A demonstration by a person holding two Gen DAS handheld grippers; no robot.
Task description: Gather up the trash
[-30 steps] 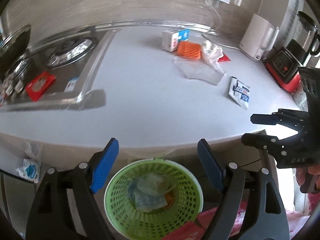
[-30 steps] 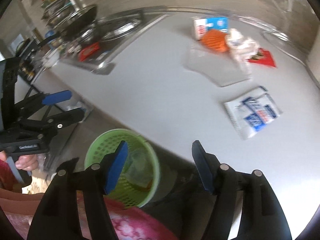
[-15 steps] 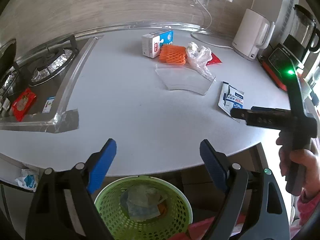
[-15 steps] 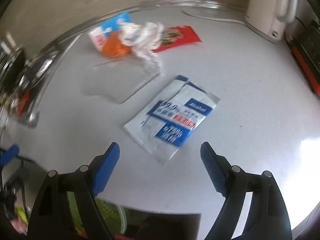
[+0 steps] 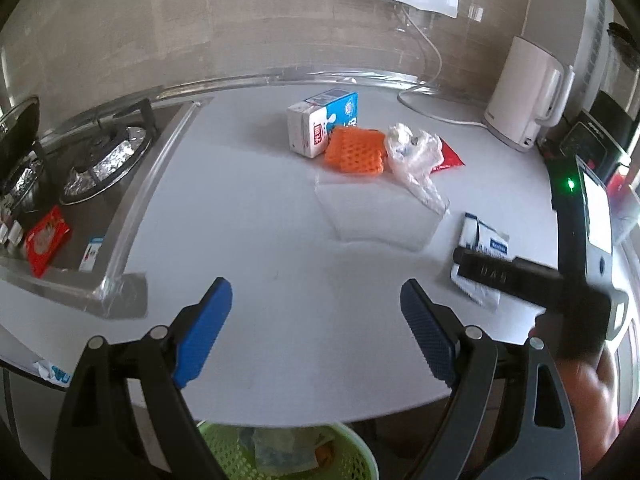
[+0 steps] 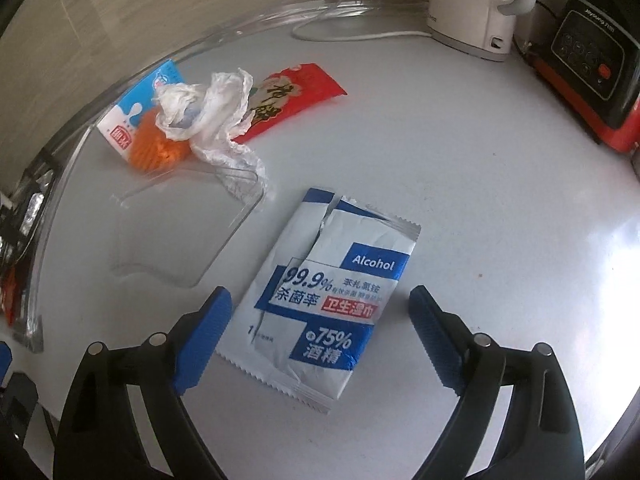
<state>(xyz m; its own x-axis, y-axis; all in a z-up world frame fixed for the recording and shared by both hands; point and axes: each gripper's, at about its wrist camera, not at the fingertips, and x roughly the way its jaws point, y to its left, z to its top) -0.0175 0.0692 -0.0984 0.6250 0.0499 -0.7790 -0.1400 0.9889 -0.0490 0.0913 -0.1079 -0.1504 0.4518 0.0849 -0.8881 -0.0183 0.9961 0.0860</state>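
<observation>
We hold the right gripper [image 6: 320,336] above the counter [image 6: 480,184], jaws opening wide; the alcohol wipe packet [image 6: 320,292] lies flat between and just ahead of its fingertips, untouched. Left gripper [image 5: 316,328] wide, empty, well apart from the packet.

Daylight floods the white counter [image 6: 460,168] from beyond the right gripper's [image 6: 320,322] right-hand finger, where glare bleaches the surface near the frame edge. Both fisheye views bend the counter's back rim into an arc and fade to black at the corners. The wipes packet [image 6: 324,292] between the right gripper's opening fingers is sharp, its print readable. In the left view, the hand [image 5: 588,380] right of the left gripper [image 5: 316,326] is dark and blurred. Shadows are soft.
</observation>
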